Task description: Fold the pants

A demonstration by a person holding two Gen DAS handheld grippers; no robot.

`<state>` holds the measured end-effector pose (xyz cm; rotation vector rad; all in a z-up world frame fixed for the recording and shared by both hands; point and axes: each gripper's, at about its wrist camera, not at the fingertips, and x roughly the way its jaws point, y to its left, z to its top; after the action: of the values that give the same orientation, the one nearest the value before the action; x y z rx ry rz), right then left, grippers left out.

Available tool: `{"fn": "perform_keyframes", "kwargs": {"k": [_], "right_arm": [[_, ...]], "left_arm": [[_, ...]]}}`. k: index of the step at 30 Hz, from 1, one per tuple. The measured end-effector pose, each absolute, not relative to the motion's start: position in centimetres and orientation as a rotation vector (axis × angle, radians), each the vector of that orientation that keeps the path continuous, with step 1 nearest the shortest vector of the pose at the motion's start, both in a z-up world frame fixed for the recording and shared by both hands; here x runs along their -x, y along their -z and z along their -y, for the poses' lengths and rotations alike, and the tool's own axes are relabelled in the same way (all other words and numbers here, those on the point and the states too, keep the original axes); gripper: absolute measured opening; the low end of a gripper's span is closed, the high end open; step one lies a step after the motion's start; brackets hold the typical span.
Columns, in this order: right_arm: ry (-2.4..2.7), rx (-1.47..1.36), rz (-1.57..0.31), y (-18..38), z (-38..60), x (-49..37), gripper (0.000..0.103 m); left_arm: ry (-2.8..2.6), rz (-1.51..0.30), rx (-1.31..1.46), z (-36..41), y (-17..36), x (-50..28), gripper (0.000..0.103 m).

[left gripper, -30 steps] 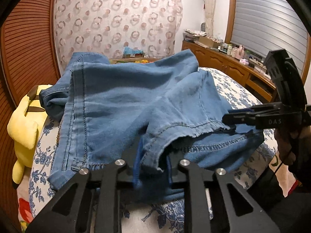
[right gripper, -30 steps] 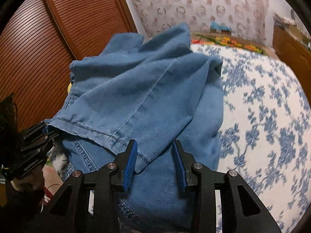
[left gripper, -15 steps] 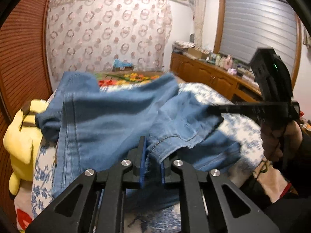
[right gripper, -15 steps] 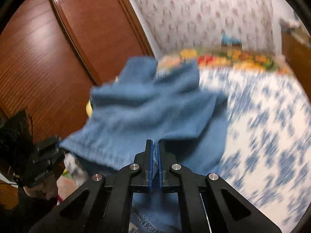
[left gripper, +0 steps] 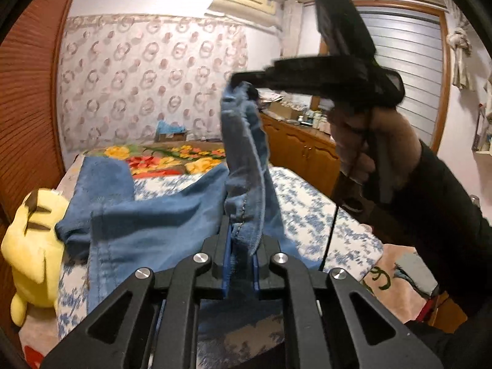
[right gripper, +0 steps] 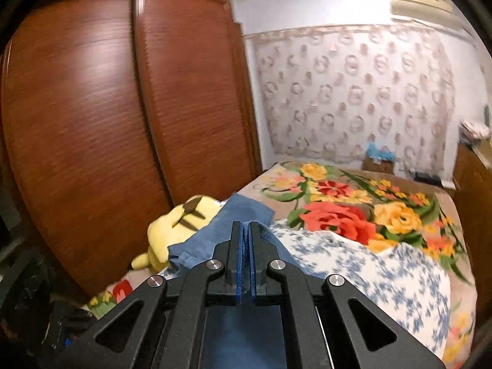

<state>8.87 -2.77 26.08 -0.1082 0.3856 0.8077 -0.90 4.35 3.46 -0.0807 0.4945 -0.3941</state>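
While both tools are clamped on denim, the left gripper [left gripper: 241,256] at lower centre of the left wrist view has its blue pads pressed onto a hem of the pants [left gripper: 160,227], with a narrow band of cloth between them. From that grip the hem rises as a taut strip to the right gripper [left gripper: 243,81], seen at upper centre, whose tips pinch the raised end; a hand [left gripper: 366,150] holds its handle at right. In the right wrist view the right gripper [right gripper: 245,255] shows its pads nearly meeting on a thin fold of cloth. Behind the tools, the rest of the pants lies spread on the bed [left gripper: 310,212], at left centre. A yellow plush toy [left gripper: 30,246] sits at the left edge, touching the denim. Beyond lies a floral blanket [right gripper: 347,209], a wooden wardrobe [right gripper: 123,107] at left, and a patterned curtain [left gripper: 147,77] on the far wall.
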Motion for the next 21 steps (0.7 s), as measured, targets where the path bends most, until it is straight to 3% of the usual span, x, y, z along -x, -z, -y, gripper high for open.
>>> {"fn": "perform_keyframes", "kwargs": {"k": [9,18,19,21], "right_arm": [[-0.858,0.256,-0.546,-20.6,-7.1,-15.1,0.003],[-0.842,0.299,-0.633,-18.2,-10.1,-17.7,0.003],[-0.843,0.299,-0.642,-17.9,-9.6,-17.9,0.003],[-0.842,0.295,-0.647,-18.2,-9.2,-18.2,0.014]], "left_arm": [[0.268,-0.658,0.15,-9.0,4.0,1.1,0.011],[0.22,-0.722,0.189,-10.0,6.7,0.6,0.011],[0.218,-0.723,0.187,-9.8,6.7,0.6,0.011],[0.22,-0.727,0.188,-9.7,6.4,0.5,0.012]]}}
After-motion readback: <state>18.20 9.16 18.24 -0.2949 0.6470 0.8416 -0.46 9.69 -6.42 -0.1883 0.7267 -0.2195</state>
